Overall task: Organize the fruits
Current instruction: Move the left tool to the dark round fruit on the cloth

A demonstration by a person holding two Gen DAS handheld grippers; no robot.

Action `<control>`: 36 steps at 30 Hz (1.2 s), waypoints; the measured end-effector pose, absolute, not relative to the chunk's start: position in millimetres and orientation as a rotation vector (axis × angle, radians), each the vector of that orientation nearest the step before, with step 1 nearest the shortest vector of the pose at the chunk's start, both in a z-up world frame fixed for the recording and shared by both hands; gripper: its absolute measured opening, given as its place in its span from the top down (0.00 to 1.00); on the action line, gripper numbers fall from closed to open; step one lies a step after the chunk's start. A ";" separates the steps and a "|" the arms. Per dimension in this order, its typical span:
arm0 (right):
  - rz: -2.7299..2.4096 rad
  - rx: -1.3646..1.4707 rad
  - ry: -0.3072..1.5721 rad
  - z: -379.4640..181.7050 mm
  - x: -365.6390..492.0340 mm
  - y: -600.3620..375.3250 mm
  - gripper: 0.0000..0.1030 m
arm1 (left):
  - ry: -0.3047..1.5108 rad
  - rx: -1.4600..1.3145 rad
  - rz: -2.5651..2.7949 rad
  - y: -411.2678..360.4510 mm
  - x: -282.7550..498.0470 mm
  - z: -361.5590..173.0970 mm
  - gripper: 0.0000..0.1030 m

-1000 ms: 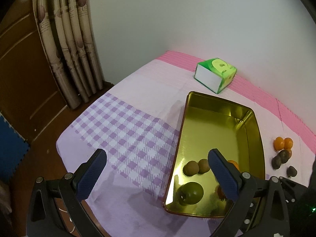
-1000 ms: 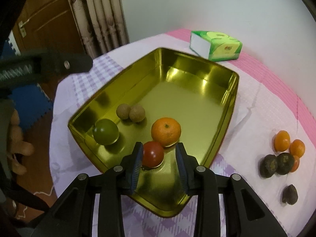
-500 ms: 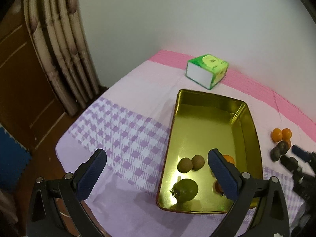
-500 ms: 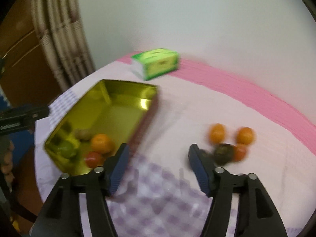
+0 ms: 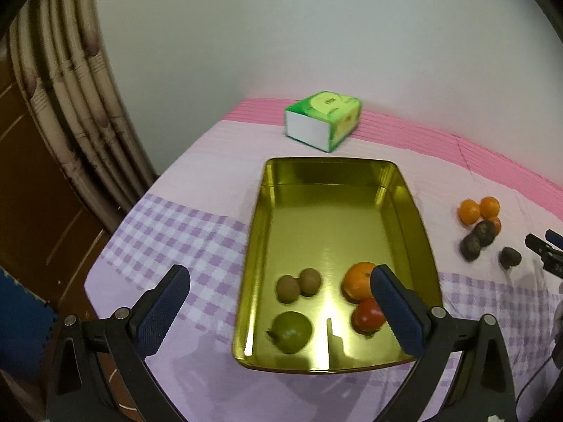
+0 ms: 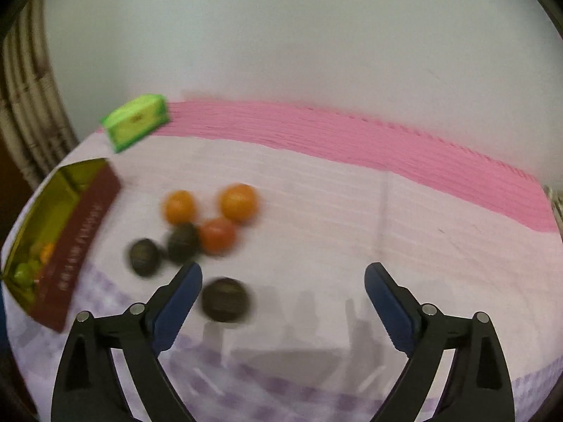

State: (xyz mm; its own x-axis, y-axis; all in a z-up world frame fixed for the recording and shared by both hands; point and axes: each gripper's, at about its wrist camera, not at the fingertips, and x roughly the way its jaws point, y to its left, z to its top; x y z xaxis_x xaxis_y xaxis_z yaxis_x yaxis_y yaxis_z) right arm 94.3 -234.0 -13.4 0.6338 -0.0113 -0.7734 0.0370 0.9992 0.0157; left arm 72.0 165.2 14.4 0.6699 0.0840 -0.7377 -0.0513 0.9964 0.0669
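Note:
A gold tray (image 5: 408, 197) on the cloth holds two kiwis (image 5: 298, 285), an orange (image 5: 357, 281), a red tomato (image 5: 366, 318) and a green fruit (image 5: 290, 330). My left gripper (image 5: 278, 281) hangs open above the tray's near end, holding nothing. To the tray's right lies a loose pile of oranges (image 6: 238, 202) and dark round fruits (image 6: 182, 242). Over it my right gripper (image 6: 283, 270) has its jaws opening. One dark fruit (image 6: 225, 299) lies on the cloth just inside its left finger (image 6: 183, 292), and no pad presses on it.
A green tissue box (image 5: 323, 119) stands behind the tray near the pink strip by the wall. Curtains (image 5: 70, 112) and a wooden door are at the left, past the table's edge. Bare cloth (image 6: 404, 218) stretches right of the fruit pile.
My right gripper let go of the red tomato in the tray, swung right to the loose fruit pile and opened wide. The left gripper stayed open and shifted a little.

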 end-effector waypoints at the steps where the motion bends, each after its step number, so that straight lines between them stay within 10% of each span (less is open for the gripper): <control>1: -0.044 0.033 0.889 -17.3 95.1 -241.5 0.08 | 0.830 0.053 0.064 158.8 71.8 14.2 0.01; 36: -0.076 0.025 0.964 -59.5 108.3 -298.9 0.00 | 0.989 0.241 -0.269 -45.5 142.2 -46.0 0.04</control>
State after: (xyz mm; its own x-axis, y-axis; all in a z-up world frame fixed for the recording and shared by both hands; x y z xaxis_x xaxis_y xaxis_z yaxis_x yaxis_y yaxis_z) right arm 108.3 -298.9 -59.5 0.5677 -0.0531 -0.8215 0.0757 0.9971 -0.0121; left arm 142.2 -45.5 -46.0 0.5215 -0.1131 -0.8457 0.3306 0.9406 0.0780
